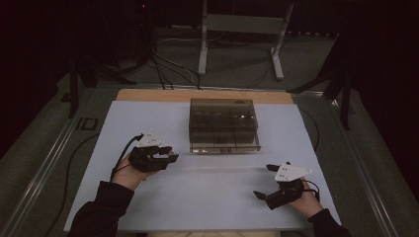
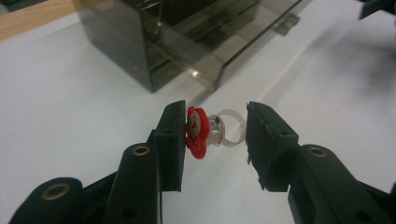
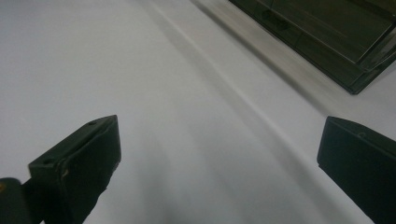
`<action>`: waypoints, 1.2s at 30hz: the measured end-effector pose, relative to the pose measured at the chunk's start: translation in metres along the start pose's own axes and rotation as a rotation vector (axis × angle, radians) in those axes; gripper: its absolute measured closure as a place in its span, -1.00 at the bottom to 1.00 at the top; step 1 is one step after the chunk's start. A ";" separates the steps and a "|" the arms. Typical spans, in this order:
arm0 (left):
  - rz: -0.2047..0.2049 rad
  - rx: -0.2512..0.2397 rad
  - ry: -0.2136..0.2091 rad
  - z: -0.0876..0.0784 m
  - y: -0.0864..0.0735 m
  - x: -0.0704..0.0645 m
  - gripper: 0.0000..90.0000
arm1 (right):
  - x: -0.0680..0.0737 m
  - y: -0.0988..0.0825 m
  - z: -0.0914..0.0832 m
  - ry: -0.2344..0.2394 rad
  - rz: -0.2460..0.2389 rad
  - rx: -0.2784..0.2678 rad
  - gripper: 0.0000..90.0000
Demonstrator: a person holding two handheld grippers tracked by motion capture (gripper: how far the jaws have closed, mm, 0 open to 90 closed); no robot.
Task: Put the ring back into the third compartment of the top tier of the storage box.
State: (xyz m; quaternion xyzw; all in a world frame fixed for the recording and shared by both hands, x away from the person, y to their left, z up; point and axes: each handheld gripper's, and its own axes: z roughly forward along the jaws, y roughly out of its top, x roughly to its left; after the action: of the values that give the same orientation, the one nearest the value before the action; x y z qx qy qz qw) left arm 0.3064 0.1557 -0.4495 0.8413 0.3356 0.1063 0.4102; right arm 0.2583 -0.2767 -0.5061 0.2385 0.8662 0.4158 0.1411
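- Left gripper (image 1: 165,154) sits left of centre on the white table (image 1: 207,197), its jaws pointing right toward the box.
- It is clamped on a small toy ring (image 2: 212,130): a red cartoon face disc presses flat against one pad, and the clear plastic band reaches to the other pad.
- In the left gripper view the ring hangs between the jaws above the table surface, clear of it.
- Smoked clear plastic box (image 1: 225,124) stands at the middle of the table, toward the far side; dividers show inside it, and its contents are too dark to make out.
- The ring is near the box's near-left corner, just short of it and not touching.
- Right gripper (image 1: 263,183) is at the near right of the table, well apart from the box and the ring.
- Its jaws are spread wide with nothing between them; the right gripper view shows bare table between the pads (image 3: 79,163) and the box edge at the far right.
- A wooden strip (image 1: 148,95) runs along the table's far edge behind the box.
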 end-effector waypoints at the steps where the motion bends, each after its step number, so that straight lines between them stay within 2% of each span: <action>1: 0.007 0.002 -0.002 0.000 0.001 -0.001 0.32 | 0.000 0.000 0.000 0.000 0.000 -0.001 -1.00; 6: 0.028 -0.012 -0.023 -0.001 0.007 -0.005 0.31 | 0.000 0.000 0.000 0.002 0.000 0.000 -1.00; 21: 0.072 -0.009 -0.069 0.005 0.021 -0.017 0.31 | 0.000 0.000 0.000 0.003 -0.004 -0.001 -1.00; 36: 0.084 -0.013 -0.089 0.015 0.032 -0.020 0.31 | 0.000 0.000 0.000 0.005 -0.010 0.002 -1.00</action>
State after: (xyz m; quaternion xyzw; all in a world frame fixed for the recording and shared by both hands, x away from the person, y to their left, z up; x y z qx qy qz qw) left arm 0.3133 0.1190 -0.4327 0.8560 0.2806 0.0881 0.4252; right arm 0.2581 -0.2760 -0.5063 0.2334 0.8680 0.4150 0.1408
